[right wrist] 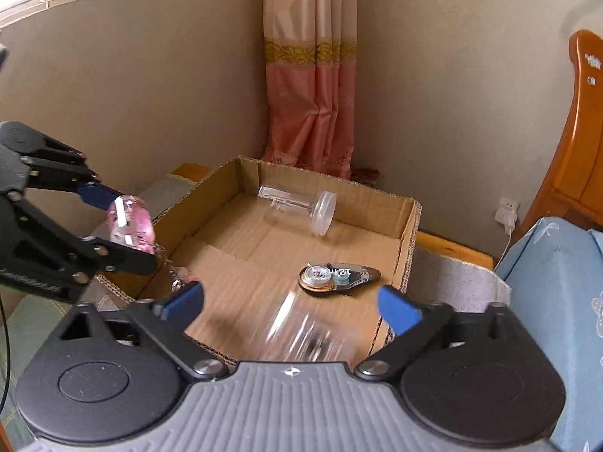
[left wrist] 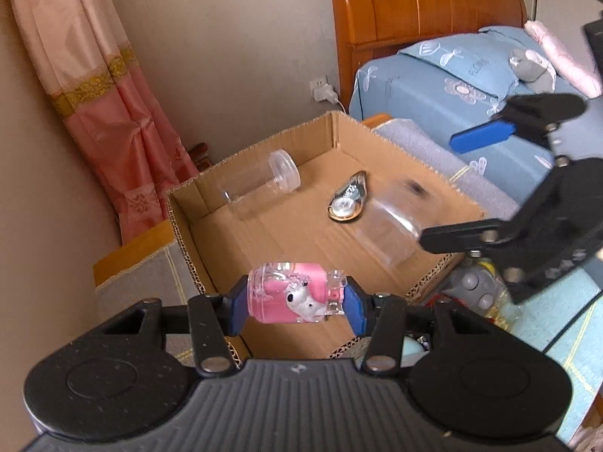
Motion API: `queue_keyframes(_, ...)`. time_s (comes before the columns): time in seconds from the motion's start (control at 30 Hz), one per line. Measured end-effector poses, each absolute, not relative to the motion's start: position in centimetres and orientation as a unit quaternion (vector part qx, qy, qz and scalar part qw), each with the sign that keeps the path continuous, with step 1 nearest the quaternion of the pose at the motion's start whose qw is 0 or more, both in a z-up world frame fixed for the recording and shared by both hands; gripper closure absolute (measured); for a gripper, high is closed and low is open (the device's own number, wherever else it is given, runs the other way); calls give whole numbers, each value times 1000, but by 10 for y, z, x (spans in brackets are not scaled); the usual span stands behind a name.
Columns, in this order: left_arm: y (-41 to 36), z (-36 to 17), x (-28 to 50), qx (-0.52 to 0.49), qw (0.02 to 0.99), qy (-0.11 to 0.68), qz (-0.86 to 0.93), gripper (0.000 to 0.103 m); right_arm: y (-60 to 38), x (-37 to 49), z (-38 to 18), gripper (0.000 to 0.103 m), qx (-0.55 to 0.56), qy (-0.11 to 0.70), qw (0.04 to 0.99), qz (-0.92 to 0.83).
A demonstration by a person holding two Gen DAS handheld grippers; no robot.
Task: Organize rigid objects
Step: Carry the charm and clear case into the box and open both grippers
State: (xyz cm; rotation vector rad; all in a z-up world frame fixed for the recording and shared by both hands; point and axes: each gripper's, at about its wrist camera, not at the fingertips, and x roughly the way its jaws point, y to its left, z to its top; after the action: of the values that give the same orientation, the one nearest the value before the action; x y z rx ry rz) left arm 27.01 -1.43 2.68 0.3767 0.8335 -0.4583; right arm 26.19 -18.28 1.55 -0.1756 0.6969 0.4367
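The left gripper [left wrist: 296, 303] clenches a glossy pink plastic charm bottle [left wrist: 297, 293] over the near edge of the cardboard box [right wrist: 409, 248], not yet dropped. The right gripper [right wrist: 290, 307] is released, with a blurred clear jar [right wrist: 305, 333] loose between its spread blue pads. Already in the corrugated box lie a clear lidded tube [right wrist: 297, 205] and a teardrop-shaped correction tape [right wrist: 339, 275]; a grey toy [left wrist: 476, 288] beside it seems left.

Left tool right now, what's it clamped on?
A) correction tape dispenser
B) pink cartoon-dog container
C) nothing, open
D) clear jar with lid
B: the left tool has its blue pads pressed on both ends of the pink cartoon-dog container, held above the near edge of the cardboard box.
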Motion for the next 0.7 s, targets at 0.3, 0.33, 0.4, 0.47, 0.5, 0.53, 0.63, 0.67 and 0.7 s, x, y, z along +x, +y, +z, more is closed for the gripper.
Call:
queue_keyframes(0.3,-16,25,273,178,872,403,-210,39,-182,235,28,0,-96,329,912,223)
queue_keyframes(0.33,-15,28,272,176,876,398,-207,31,-180,232,29,0,-98,328,912,225)
queue_keyframes(0.4,-14,34,266,179,889,375,-194,14,-179,226,30,0,-102,325,912,227)
queue_keyframes(0.47,-12,41,261,183,894,362,-188,14,-177,220,31,0,-104,324,912,229)
queue_keyframes(0.5,-11,44,259,180,896,361,-188,13,-177,217,32,0,-104,323,912,229)
queue_keyframes(0.53,-9,46,257,175,897,361,-186,13,-177,214,32,0,-104,323,912,230)
queue_keyframes(0.63,-6,50,248,164,901,358,-184,10,-177,206,32,0,-102,325,912,228)
queue_keyframes(0.67,-5,51,244,163,902,356,-182,9,-177,203,31,0,-101,326,912,228)
queue_keyframes(0.7,-4,51,240,162,903,353,-181,8,-177,200,30,0,-101,327,912,226)
